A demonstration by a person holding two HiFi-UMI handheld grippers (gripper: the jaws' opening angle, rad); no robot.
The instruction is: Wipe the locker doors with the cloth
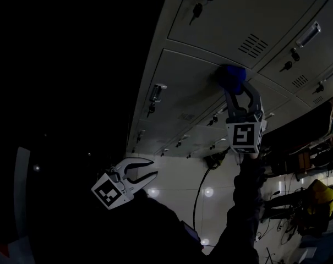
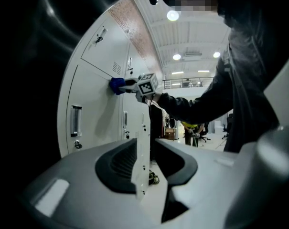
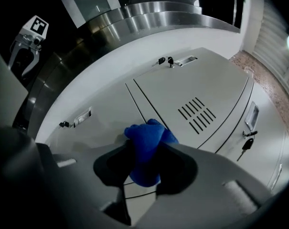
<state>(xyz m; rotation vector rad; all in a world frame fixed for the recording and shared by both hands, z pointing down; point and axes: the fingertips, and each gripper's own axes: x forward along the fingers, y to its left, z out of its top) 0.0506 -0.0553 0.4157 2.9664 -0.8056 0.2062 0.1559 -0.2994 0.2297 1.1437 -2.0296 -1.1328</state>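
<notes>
A bunched blue cloth point(image 1: 232, 78) is pressed against a grey locker door point(image 1: 183, 87), close to the seam with the door above. My right gripper point(image 1: 235, 92) is shut on it, arm reaching up. In the right gripper view the cloth point(image 3: 146, 144) sticks out between the jaws of the right gripper point(image 3: 146, 168) and touches the locker door point(image 3: 101, 104) beside a vented door point(image 3: 197, 89). My left gripper point(image 1: 148, 168) hangs low to the left, open with nothing in it, away from the lockers. From the left gripper point(image 2: 146, 161) I see the cloth point(image 2: 117, 85) on the door point(image 2: 94, 109).
Handles point(image 1: 157, 92) and keys in locks point(image 1: 196, 10) stick out from the doors. A black cable point(image 1: 198, 197) hangs down to the glossy floor. A figure in yellow point(image 1: 320, 197) and clutter are at the lower right. The left side is dark.
</notes>
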